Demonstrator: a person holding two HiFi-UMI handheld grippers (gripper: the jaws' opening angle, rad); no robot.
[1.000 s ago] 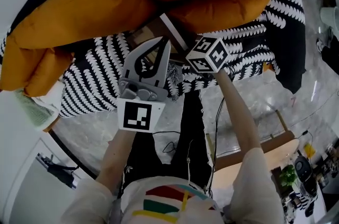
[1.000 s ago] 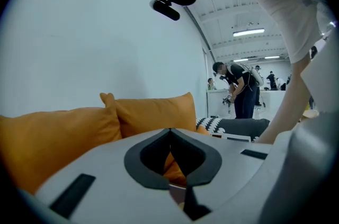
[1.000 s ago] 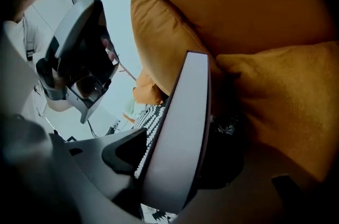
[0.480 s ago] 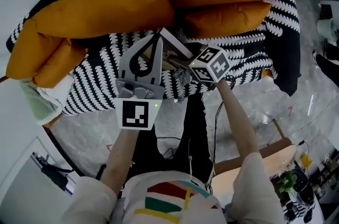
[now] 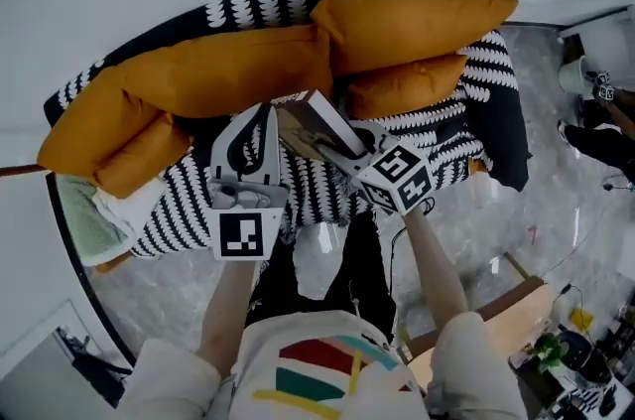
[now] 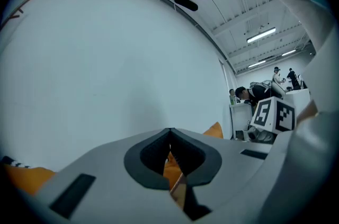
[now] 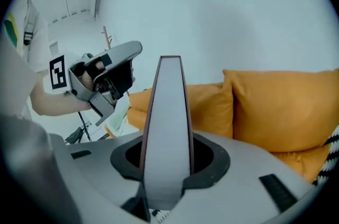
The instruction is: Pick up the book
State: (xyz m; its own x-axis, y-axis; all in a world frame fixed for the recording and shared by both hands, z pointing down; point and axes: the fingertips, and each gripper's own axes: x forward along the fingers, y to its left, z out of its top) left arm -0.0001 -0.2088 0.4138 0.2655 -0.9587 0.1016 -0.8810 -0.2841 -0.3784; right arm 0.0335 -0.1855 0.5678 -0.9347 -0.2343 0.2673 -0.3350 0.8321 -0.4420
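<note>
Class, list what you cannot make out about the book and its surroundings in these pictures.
1. Cover of the book: the right gripper view shows only one narrow edge, end-on.
2. Its title: in the head view, too small and partly behind the right gripper.
3. The people in the background: left gripper view, too small.

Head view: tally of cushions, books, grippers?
cushions: 4
book: 1
grippers: 2
total: 7
</note>
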